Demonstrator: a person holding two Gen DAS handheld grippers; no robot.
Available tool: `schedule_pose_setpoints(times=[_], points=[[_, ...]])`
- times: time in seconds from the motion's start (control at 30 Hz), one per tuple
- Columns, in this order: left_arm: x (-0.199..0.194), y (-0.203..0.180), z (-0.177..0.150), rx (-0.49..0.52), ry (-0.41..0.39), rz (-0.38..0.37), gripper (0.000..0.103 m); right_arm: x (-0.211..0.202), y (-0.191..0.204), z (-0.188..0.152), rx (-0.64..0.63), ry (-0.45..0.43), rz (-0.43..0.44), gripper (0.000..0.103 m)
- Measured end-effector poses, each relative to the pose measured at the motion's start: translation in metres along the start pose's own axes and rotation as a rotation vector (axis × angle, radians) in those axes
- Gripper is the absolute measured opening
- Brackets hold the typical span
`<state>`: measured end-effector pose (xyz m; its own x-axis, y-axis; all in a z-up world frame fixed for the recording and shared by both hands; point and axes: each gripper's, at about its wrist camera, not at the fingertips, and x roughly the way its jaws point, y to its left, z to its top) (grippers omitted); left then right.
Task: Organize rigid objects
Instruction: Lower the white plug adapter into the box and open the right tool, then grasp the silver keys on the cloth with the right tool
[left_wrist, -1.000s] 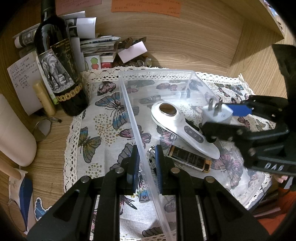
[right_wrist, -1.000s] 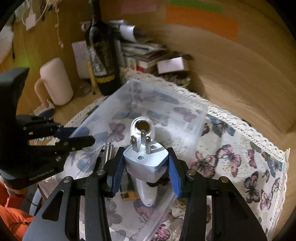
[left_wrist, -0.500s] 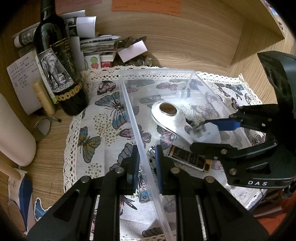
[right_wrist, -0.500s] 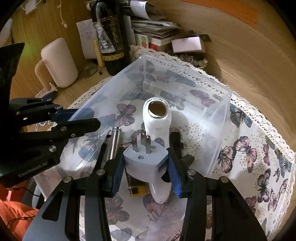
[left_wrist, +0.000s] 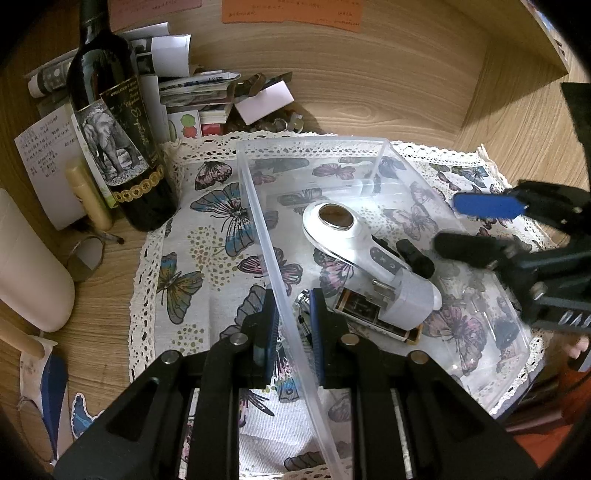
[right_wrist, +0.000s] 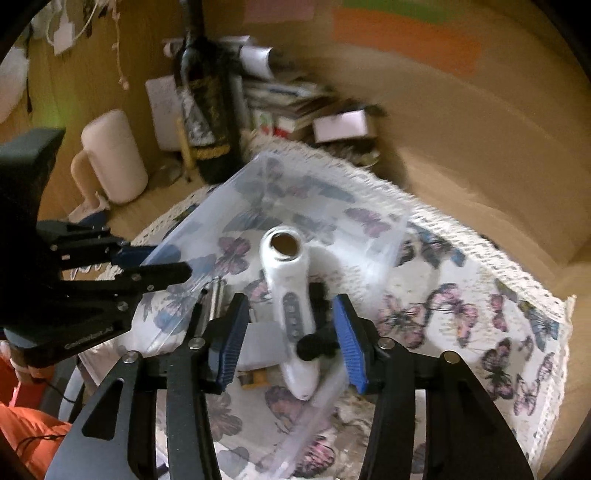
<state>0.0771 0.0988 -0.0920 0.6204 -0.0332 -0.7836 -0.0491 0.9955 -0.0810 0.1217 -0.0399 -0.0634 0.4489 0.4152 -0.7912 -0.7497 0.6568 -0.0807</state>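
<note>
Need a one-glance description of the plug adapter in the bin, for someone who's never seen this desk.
Find the clear plastic bin on the butterfly cloth. At its near end, the plug adapter lies on the handle end of the long white handheld device. It is the only pale grey block with flat metal prongs.

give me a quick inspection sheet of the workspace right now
surface: wooden desk under butterfly cloth
job's things: clear bin holds white handheld device, plug adapter, black-and-gold box
clutter: wine bottle, paper stack, cream mug
grippers: left gripper shut on the bin's wall; right gripper opening, empty, adapter below it
cables: nothing seen
surroundings: coloured notes on wooden back wall
</note>
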Motion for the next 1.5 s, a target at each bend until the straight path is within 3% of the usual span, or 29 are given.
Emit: schedule_pose_setpoints(times=[0.4,0.67,0.97,1.0,1.1,1.5], points=[[-0.002,-0.001,-0.001,-0.003,-0.001,0.006,0.016,-0.045,-0.053,-0.033,0.191,-0.057,-0.108,0.050],[-0.002,-0.002,0.000,-0.002,-0.001,0.006,0.016,-0.020,-0.064,-0.069,0.239,0.075,-0.143,0.050],[-0.002,-0.002,0.000,-0.003,-0.002,0.006,0.016,0.016,-0.062,-0.101,0.238,0.239,-0.099,0.049],[-0.002,-0.002,0.000,-0.004,-0.002,0.005,0.016,0.017,-0.063,-0.102,0.240,0.236,-0.100,0.048],[-0.002,-0.003,0.001,-0.006,-0.002,0.002,0.016,0.017,-0.064,-0.102,0.233,0.225,-0.101,0.026],[-0.002,-0.003,0.002,-0.003,0.002,0.007,0.016,0.011,-0.072,-0.093,0.264,0.147,-0.132,0.025]])
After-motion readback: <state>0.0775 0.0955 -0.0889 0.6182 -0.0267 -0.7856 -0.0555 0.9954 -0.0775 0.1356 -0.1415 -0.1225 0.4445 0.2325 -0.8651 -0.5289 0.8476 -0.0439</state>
